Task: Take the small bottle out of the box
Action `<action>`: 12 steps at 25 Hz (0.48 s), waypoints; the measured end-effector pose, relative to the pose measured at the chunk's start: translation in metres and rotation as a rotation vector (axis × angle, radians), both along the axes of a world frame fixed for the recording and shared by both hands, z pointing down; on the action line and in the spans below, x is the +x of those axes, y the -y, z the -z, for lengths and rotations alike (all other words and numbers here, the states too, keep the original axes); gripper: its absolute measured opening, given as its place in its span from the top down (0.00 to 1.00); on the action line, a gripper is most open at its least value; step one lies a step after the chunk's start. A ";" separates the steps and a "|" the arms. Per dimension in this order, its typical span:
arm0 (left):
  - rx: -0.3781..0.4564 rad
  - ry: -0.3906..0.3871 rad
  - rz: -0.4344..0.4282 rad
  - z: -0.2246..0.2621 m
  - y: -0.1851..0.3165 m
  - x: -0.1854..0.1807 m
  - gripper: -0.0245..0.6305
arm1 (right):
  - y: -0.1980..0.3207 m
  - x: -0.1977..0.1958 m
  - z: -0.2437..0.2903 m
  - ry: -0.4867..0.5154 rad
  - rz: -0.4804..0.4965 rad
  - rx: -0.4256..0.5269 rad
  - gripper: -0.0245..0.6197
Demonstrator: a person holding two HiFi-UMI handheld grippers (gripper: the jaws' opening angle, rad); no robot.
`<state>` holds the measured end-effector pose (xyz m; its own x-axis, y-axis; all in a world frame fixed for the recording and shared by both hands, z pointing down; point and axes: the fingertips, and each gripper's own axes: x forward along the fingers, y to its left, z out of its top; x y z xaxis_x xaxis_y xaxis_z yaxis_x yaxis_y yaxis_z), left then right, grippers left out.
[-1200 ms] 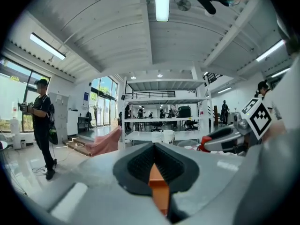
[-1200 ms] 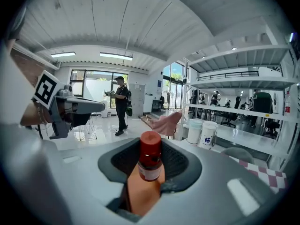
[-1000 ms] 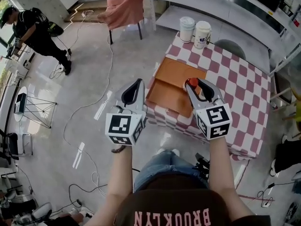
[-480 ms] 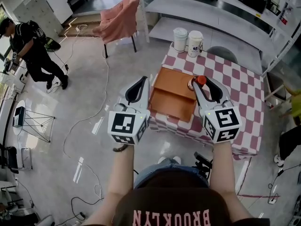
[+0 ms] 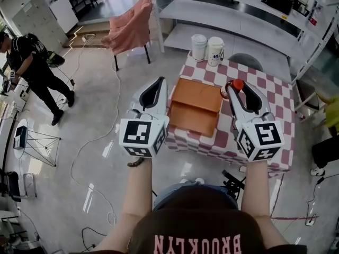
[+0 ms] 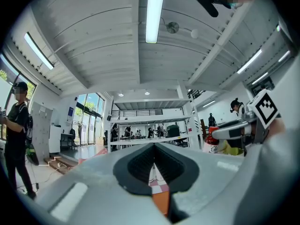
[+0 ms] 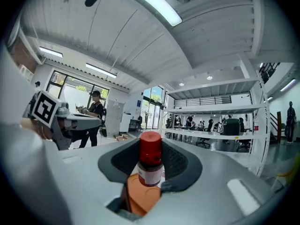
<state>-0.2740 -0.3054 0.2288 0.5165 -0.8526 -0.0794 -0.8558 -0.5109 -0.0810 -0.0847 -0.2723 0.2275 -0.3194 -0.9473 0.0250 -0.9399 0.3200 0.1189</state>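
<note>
The small bottle [image 5: 238,83], red-capped with a white label, stands upright between the jaws of my right gripper [image 5: 235,87], which is shut on it. It hangs above the checkered table [image 5: 267,97], just right of the open wooden box [image 5: 196,106]. In the right gripper view the bottle [image 7: 150,171] fills the gap of the right gripper [image 7: 151,149]. My left gripper [image 5: 154,90] hovers left of the box, over the floor beyond the table's edge, shut and empty. In the left gripper view its tips [image 6: 153,145] meet, and the bottle's cap [image 6: 212,136] shows at the right.
Two white cups [image 5: 207,47] stand at the table's far end. A chair draped in pink cloth [image 5: 130,28] is beyond on the left. Metal shelves [image 5: 238,12] run behind the table. A person in black [image 5: 29,67] stands at far left, and cables lie on the floor [image 5: 100,142].
My right gripper has carried the bottle up and to the right, from over the box to beside its right edge. The left gripper stays beside the box.
</note>
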 end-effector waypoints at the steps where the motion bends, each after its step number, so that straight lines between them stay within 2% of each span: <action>1: 0.004 -0.002 -0.002 0.001 -0.001 0.000 0.96 | -0.001 0.001 0.002 -0.003 -0.001 0.003 0.75; 12: 0.020 -0.008 -0.011 0.009 -0.005 0.003 0.96 | -0.009 0.001 0.007 -0.017 0.001 0.015 0.75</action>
<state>-0.2712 -0.3003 0.2201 0.5247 -0.8453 -0.1006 -0.8511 -0.5183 -0.0841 -0.0841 -0.2637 0.2210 -0.3197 -0.9474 0.0166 -0.9374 0.3188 0.1399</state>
